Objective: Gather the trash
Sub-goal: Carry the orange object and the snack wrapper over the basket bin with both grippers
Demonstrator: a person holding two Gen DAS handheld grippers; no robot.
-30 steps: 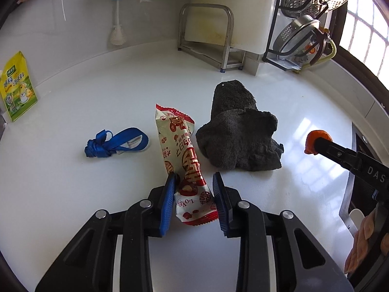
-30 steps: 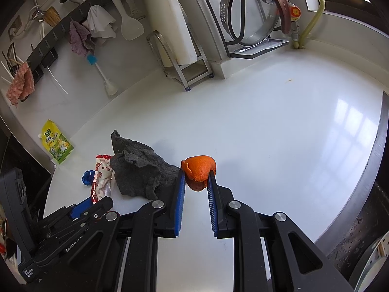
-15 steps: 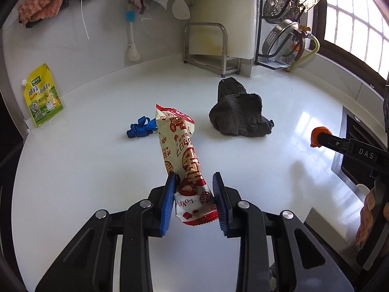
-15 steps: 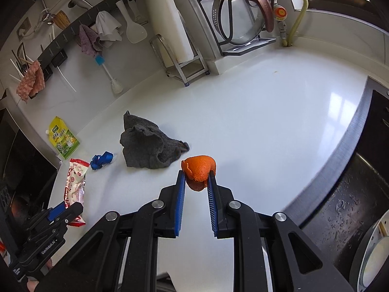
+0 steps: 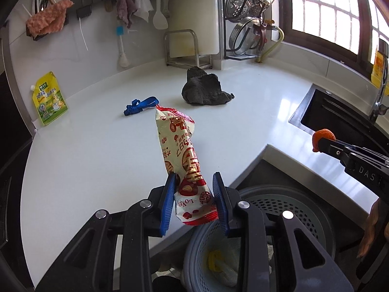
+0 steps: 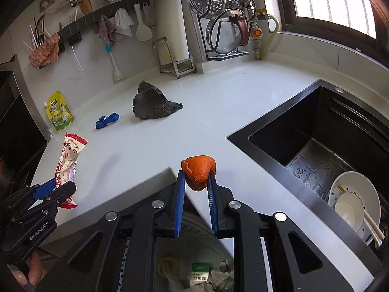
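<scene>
My left gripper (image 5: 193, 197) is shut on a red and cream snack wrapper (image 5: 181, 150), which sticks up and away from the blue pads. It hangs over the counter's front edge, above a grey perforated bin (image 5: 304, 209). My right gripper (image 6: 195, 189) is shut on a piece of orange peel (image 6: 199, 169), also over the bin (image 6: 194, 275), where paper scraps and a small green box lie. The right view shows the left gripper (image 6: 52, 189) with the wrapper (image 6: 69, 160) at far left. The left view shows the peel (image 5: 323, 137) at far right.
On the white counter (image 5: 97, 150) lie a dark grey cloth (image 5: 204, 90), a blue strap (image 5: 141, 105) and a yellow-green pouch (image 5: 48, 99) against the wall. A black sink (image 6: 328, 150) holds white dishes (image 6: 352, 202). A rack with pot lids (image 6: 226, 31) stands at the back.
Both grippers have drawn back from the middle of the counter to its front edge, carrying the wrapper and the peel. The bin below has come into view. The cloth and strap look farther away.
</scene>
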